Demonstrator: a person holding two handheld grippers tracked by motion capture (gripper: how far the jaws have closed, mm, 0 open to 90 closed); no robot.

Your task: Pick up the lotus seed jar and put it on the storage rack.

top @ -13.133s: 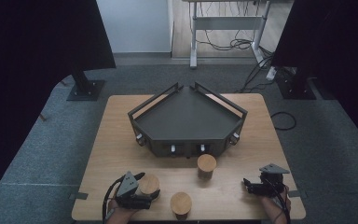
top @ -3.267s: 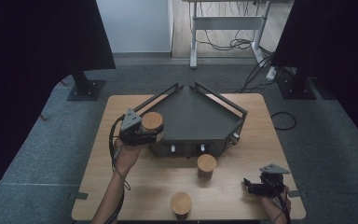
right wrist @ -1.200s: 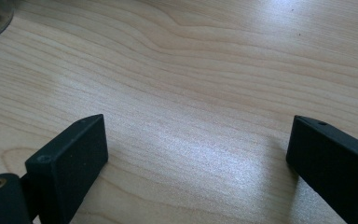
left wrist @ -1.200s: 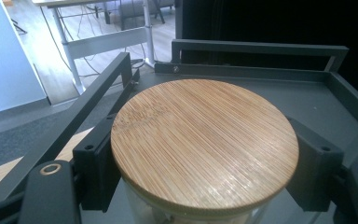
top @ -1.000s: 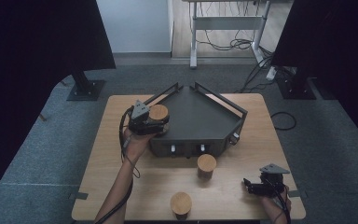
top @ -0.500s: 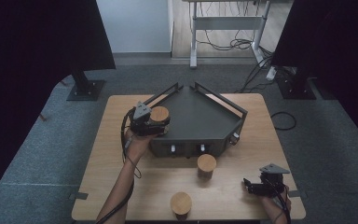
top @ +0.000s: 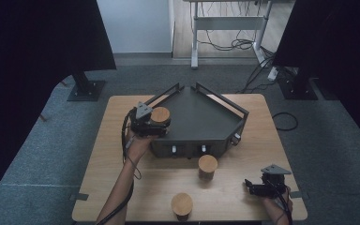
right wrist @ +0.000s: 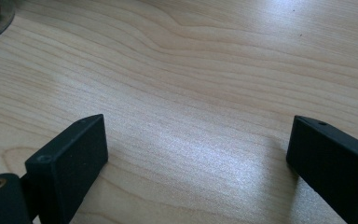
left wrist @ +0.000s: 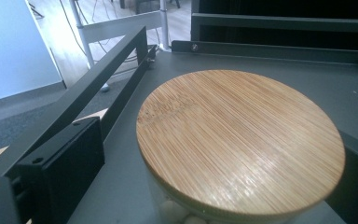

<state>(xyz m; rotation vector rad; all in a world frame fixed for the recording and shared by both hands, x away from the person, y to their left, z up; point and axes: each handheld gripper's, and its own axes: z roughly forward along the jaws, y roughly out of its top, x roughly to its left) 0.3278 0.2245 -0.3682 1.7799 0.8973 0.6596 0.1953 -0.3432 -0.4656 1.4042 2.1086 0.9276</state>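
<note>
Nearest me, my right gripper [top: 252, 186] rests idle on the pale wooden table [top: 108, 154], its jaws spread wide over bare wood. Two round bamboo-lidded jars, one at the front edge [top: 182, 205] and one just before the tray [top: 207, 166], wait untouched. Farther out, my left gripper [top: 161, 125] has just been opening; the glass jar with the flat bamboo lid [left wrist: 240, 144] still sits between the jaws, but the pads stand off it, so I judge it released and resting in the left corner of the dark grey angular metal tray [top: 201, 117]. That is one jar placed, two to go. Beyond lie grey carpet, black curtains and a white desk frame with cables.
</note>
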